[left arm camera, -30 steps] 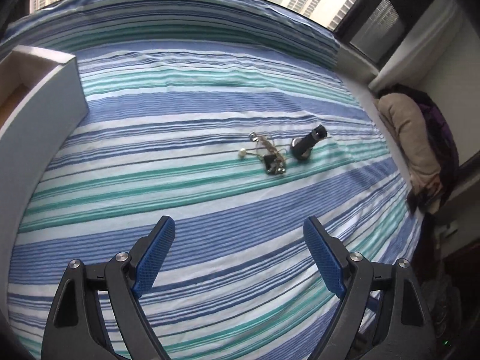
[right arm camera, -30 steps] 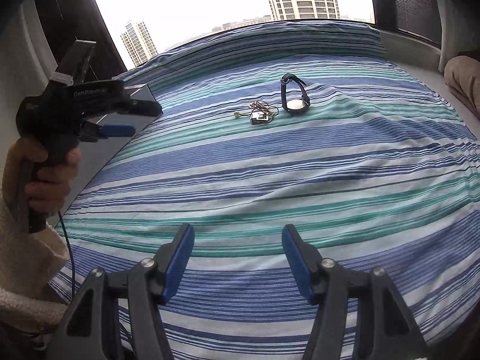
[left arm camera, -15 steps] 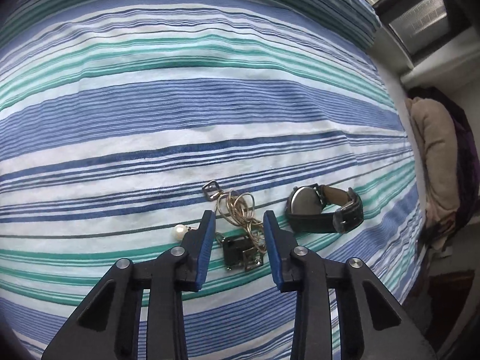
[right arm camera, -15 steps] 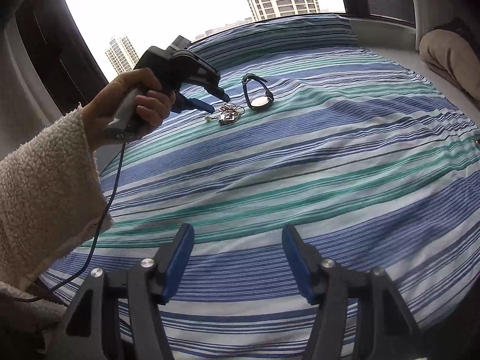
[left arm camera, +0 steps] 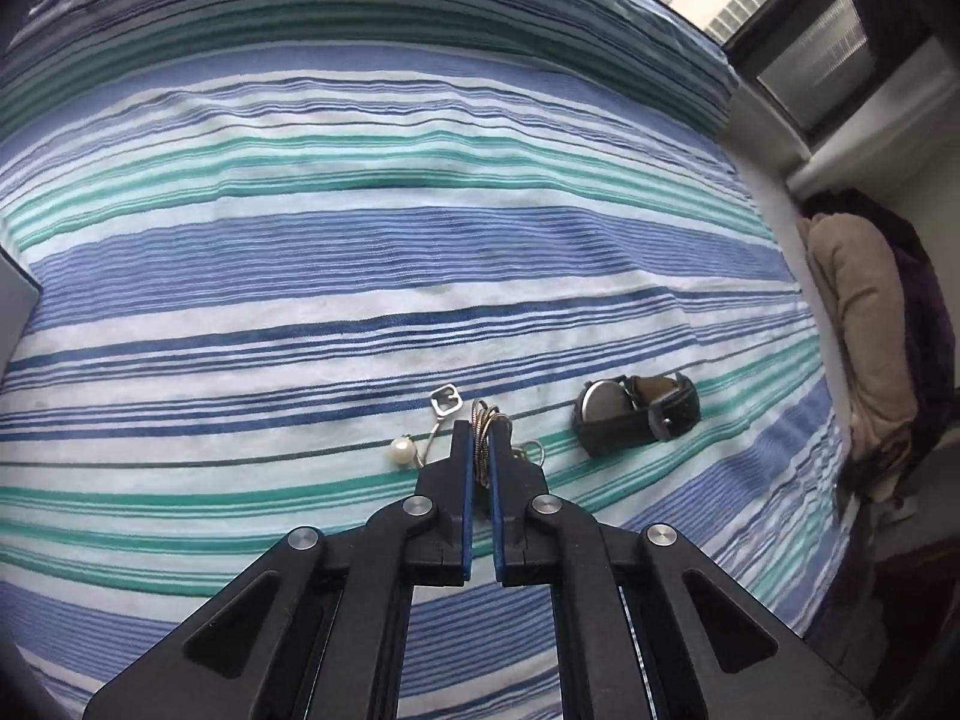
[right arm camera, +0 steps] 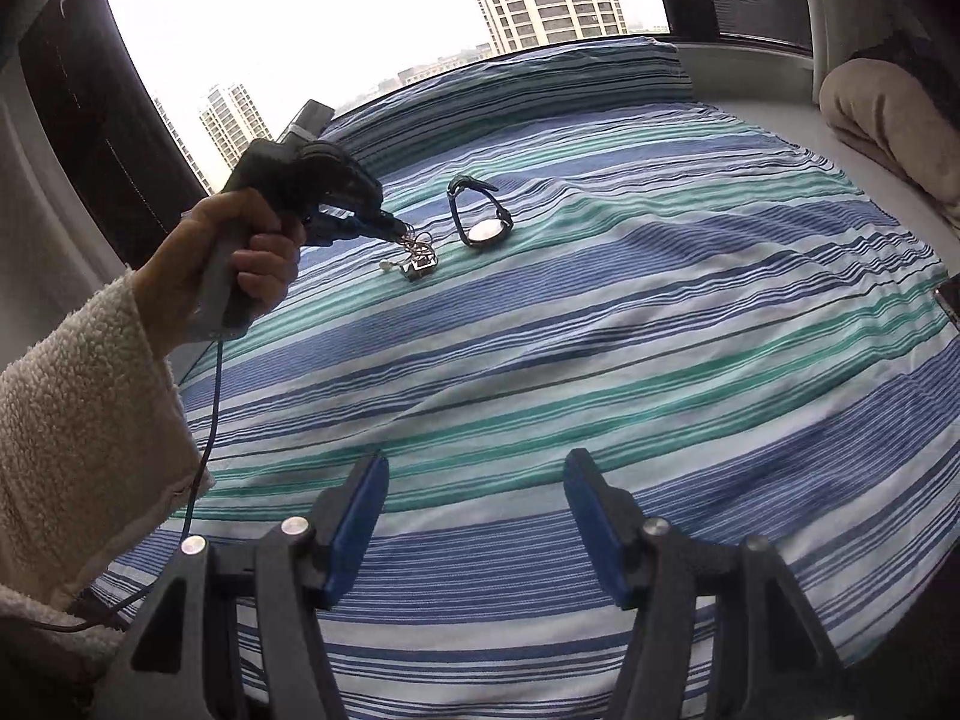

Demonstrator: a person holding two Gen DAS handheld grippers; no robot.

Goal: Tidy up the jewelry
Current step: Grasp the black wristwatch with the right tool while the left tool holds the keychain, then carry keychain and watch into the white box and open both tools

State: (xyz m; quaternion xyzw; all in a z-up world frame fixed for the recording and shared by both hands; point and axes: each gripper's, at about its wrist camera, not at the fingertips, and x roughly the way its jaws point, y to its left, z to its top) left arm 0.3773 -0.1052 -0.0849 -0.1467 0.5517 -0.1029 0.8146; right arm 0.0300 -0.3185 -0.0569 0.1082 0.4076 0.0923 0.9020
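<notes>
A tangled gold chain necklace lies on the striped bedspread with a pearl earring and a square silver charm beside it. My left gripper is shut on the chain loops. A black-strap watch lies just right of it. In the right wrist view the left gripper pinches the chain above the square pieces, with the watch beyond. My right gripper is open and empty over the near bedspread.
A white box corner shows at the left edge. A beige folded blanket and dark clothing lie at the right by the window ledge. The person's hand and fleece sleeve fill the left of the right wrist view.
My left gripper moved down onto the jewelry pile and closed from wide open to shut on the chain. The right gripper stayed open and nearly still.
</notes>
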